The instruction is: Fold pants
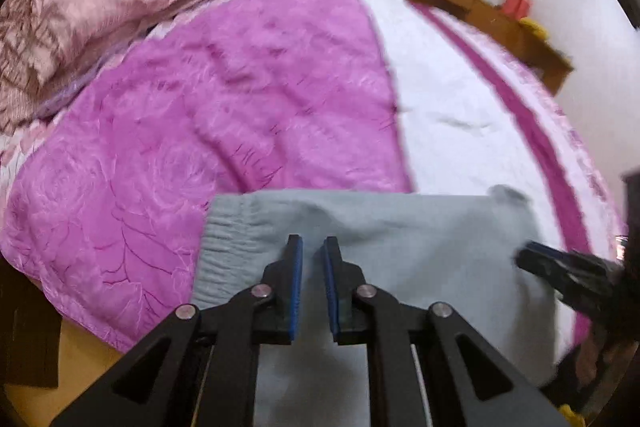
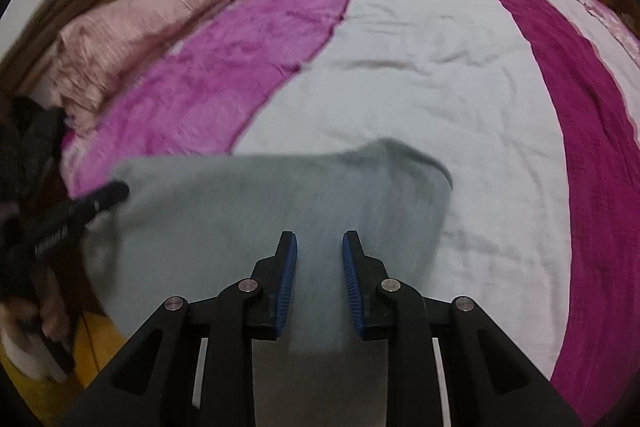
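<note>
The grey pants (image 1: 404, 227) lie folded into a wide rectangle at the near edge of the bed, elastic waistband to the left. My left gripper (image 1: 313, 243) hovers over the waistband half, jaws drawn to a thin slit with no cloth pinched. The right gripper (image 1: 532, 261) comes in from the right over the other end. In the right wrist view the pants (image 2: 240, 207) are blurred, with one far corner bulging up. My right gripper (image 2: 320, 239) sits above them, jaws a little apart and nothing between them. The left gripper (image 2: 116, 193) reaches in from the left, held by a hand (image 2: 44, 319).
The bed cover has a purple panel (image 1: 200, 107) on the left, a white panel (image 1: 460, 107) in the middle and a magenta stripe (image 2: 580, 107) on the right. A pink pillow (image 1: 100, 7) lies at the far left. A wooden headboard, a window and yellow floor (image 1: 80, 355) border the bed.
</note>
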{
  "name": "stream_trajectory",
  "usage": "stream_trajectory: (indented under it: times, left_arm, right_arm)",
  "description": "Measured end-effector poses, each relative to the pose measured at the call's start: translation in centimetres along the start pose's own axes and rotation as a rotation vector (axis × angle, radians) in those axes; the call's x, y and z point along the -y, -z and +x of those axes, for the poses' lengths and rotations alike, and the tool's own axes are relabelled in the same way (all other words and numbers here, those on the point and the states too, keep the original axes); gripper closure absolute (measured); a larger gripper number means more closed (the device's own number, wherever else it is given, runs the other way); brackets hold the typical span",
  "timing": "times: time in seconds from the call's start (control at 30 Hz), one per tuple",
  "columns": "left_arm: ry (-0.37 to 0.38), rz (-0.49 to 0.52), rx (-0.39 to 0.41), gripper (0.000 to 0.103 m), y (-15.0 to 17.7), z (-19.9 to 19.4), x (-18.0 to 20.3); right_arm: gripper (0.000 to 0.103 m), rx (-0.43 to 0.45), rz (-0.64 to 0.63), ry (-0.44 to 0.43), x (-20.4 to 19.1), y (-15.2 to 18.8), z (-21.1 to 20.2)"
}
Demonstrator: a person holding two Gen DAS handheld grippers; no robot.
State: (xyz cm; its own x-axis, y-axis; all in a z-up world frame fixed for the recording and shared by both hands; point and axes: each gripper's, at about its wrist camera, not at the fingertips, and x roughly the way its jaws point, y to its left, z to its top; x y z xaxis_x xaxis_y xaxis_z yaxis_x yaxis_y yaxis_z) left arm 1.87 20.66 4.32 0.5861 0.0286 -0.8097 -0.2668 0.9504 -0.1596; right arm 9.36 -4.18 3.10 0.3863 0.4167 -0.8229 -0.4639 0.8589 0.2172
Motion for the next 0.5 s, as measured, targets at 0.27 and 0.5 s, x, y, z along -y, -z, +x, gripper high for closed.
stream_trajectory:
  times: [0.27,0.5]
  left_arm:
    - [0.029,-0.042,-0.043,0.094,-0.3,1.2,-1.0]
    - [-0.035,0.042,-0.044,0.086,1.6,-2.4,1.2]
  right_arm:
    - [0.086,0.027,-0.002,-0.043,2.0,3.4,-0.9]
    - [0.086,0.052,0.028,-0.094,3.0,5.1,-3.9]
